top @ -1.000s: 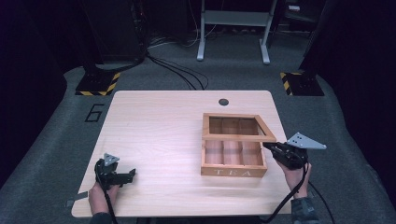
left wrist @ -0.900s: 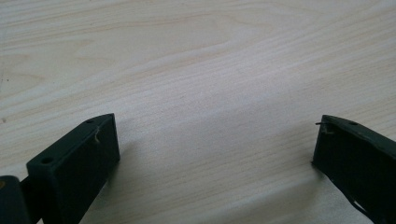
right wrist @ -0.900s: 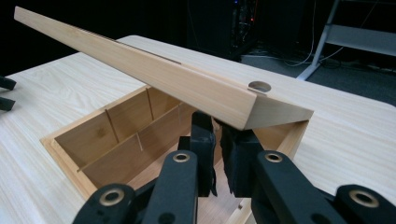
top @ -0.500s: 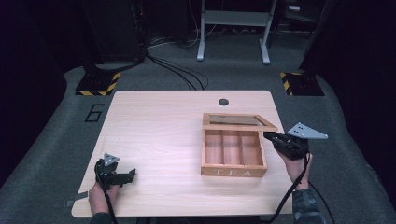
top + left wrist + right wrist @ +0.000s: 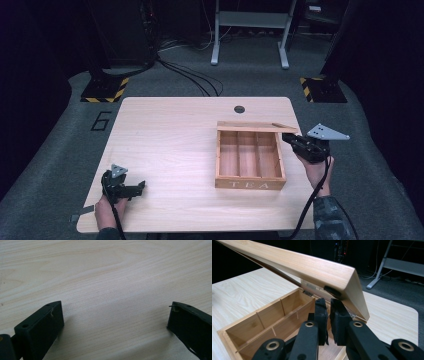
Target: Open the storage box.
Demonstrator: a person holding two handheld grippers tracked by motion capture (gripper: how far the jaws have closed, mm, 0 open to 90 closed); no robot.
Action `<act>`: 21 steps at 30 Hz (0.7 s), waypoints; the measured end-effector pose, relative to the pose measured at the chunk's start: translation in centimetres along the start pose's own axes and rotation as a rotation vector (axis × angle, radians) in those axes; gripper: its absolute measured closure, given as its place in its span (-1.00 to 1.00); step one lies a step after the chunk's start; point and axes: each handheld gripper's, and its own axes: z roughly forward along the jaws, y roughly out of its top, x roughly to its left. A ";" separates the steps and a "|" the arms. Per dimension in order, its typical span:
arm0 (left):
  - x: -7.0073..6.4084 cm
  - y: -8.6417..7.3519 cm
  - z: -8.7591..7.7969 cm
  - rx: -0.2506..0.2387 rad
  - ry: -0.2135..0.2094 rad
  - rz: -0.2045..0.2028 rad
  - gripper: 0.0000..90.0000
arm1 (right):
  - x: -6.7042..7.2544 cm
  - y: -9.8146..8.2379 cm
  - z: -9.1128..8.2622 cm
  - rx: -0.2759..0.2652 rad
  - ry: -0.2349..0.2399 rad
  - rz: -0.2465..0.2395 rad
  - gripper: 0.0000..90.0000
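- Currently, a wooden tea box [image 5: 250, 172] is seen on the right half of the light wood table [image 5: 170, 145], its front panel marked "TEA".
- Its lid [image 5: 252, 127] is raised and tilted back from the rear edge; three empty compartments, split by thin wooden dividers, are exposed.
- The right gripper [image 5: 286, 136] is held at the box's far right corner, just under the raised lid's corner.
- In the right gripper view, its jaws are seen drawn together with only a thin slit between them and nothing clamped; their tips sit directly beneath the lid's [image 5: 294, 267] underside. Whether the tips touch the lid cannot be told.
- A grey three-cornered plate [image 5: 327, 133] is noted on top of the right gripper; its cable trails down past the person's patterned sleeve [image 5: 331, 220].
- The left gripper [image 5: 141, 187] is rested near the table's front left corner, well apart from the box.
- In the left gripper view, its jaws are spread wide over bare tabletop [image 5: 112, 290], with nothing between them.
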 end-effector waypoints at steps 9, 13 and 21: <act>0.0 0.0 0.0 0.000 0.000 0.000 -0.99 | -0.4 0.7 0.5 -0.006 -0.008 0.002 0.86; 0.0 0.0 0.0 0.000 0.000 0.000 -0.99 | -0.6 0.9 0.8 -0.002 -0.004 -0.003 0.86; 0.0 0.0 0.0 0.000 0.000 0.000 -0.99 | -1.0 1.3 1.4 -0.005 -0.010 0.003 0.86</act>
